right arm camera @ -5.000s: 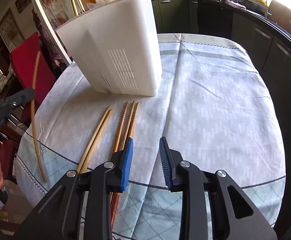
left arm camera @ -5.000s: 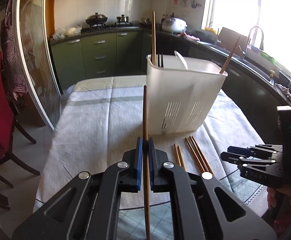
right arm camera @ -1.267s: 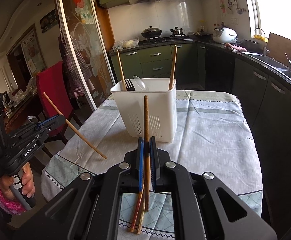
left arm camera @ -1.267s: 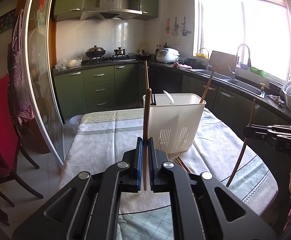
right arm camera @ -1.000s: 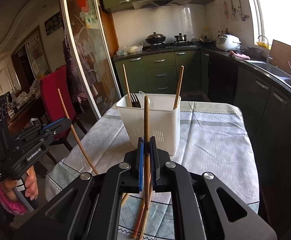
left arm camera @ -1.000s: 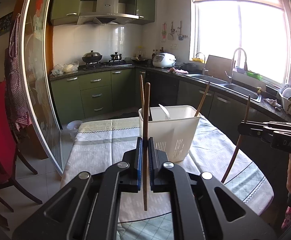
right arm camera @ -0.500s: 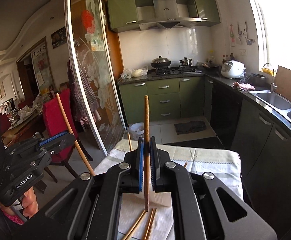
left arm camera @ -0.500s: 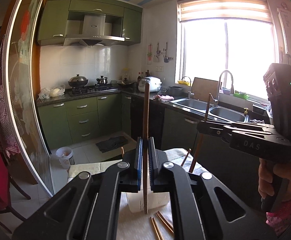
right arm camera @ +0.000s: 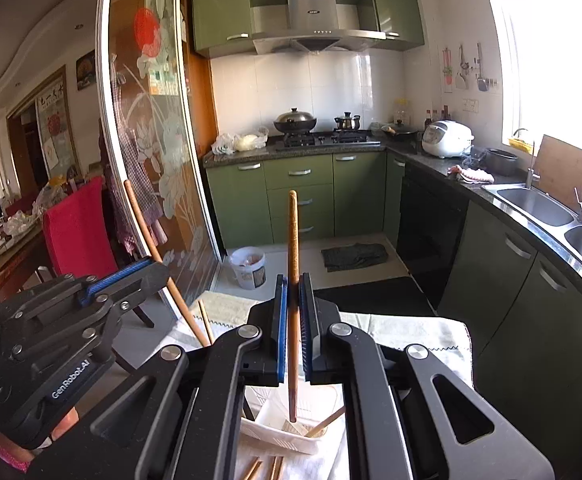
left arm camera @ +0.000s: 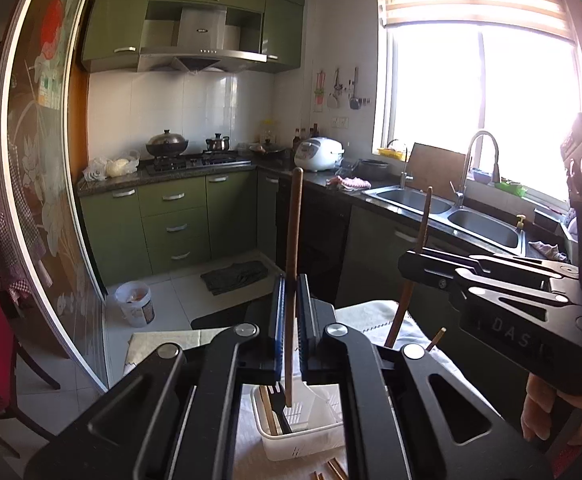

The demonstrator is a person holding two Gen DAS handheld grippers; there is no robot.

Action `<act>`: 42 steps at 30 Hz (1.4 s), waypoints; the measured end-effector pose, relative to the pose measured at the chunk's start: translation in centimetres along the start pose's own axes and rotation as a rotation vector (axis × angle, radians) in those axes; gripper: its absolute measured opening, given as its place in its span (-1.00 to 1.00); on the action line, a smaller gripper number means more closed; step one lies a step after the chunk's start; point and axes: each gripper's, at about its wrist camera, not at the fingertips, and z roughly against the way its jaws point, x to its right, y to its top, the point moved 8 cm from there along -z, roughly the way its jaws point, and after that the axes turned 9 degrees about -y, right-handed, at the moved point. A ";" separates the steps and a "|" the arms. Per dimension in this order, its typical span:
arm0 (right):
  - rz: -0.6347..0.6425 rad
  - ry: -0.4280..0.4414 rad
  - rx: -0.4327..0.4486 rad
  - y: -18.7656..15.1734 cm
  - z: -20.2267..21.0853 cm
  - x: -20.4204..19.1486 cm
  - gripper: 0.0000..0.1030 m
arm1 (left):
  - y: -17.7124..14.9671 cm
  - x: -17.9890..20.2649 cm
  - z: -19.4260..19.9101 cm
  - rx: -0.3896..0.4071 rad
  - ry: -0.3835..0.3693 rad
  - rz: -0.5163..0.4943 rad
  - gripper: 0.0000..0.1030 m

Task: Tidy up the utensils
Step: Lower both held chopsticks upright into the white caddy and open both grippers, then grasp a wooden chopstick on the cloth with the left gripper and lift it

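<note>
My left gripper [left arm camera: 289, 312] is shut on a brown chopstick [left arm camera: 293, 240] held upright, its lower tip hanging over the white utensil basket [left arm camera: 303, 440] far below. My right gripper [right arm camera: 294, 312] is shut on another chopstick [right arm camera: 293, 248], also upright, its tip above the same basket [right arm camera: 279, 436]. The basket holds a black fork [left arm camera: 279, 400] and some chopsticks. Each gripper shows in the other's view: the right one [left arm camera: 415, 258] and the left one [right arm camera: 147, 270], both with their sticks. Loose chopsticks [right arm camera: 267, 470] lie on the cloth in front of the basket.
The basket stands on a table with a pale patterned cloth [right arm camera: 411, 336]. A red chair [right arm camera: 77, 228] is at the left. Green kitchen cabinets [right arm camera: 303, 192], a stove and a steel sink [left arm camera: 443, 208] lie beyond. A small bucket [left arm camera: 135, 304] stands on the floor.
Both grippers have risen high above the table and now look down on the basket from over it. Each still holds its chopstick upright; the right one picked its stick up earlier.
</note>
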 end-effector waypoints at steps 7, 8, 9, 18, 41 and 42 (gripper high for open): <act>0.029 -0.004 -0.057 -3.1 -2.5 -0.5 -0.87 | -3.9 -0.8 -2.3 -0.116 -0.006 0.012 -0.89; 0.034 -0.006 -0.062 -3.3 -2.7 -0.5 -0.87 | -4.2 -0.9 -2.3 -0.122 -0.006 0.009 -0.90; 0.033 -0.006 -0.067 -3.4 -2.8 -0.6 -0.87 | -4.5 -1.0 -2.1 -0.125 -0.006 0.006 -0.89; 0.018 0.025 -0.015 -3.6 1.5 -0.8 -0.86 | -6.1 -0.1 0.1 -0.175 -0.024 0.010 -0.89; -0.166 0.068 -0.219 -23.2 8.0 7.5 -0.57 | -28.0 2.1 -4.3 -0.775 -0.122 0.249 -0.89; -0.171 0.071 -0.223 -23.5 8.0 7.5 -0.57 | -28.1 2.2 -4.3 -0.779 -0.118 0.249 -0.89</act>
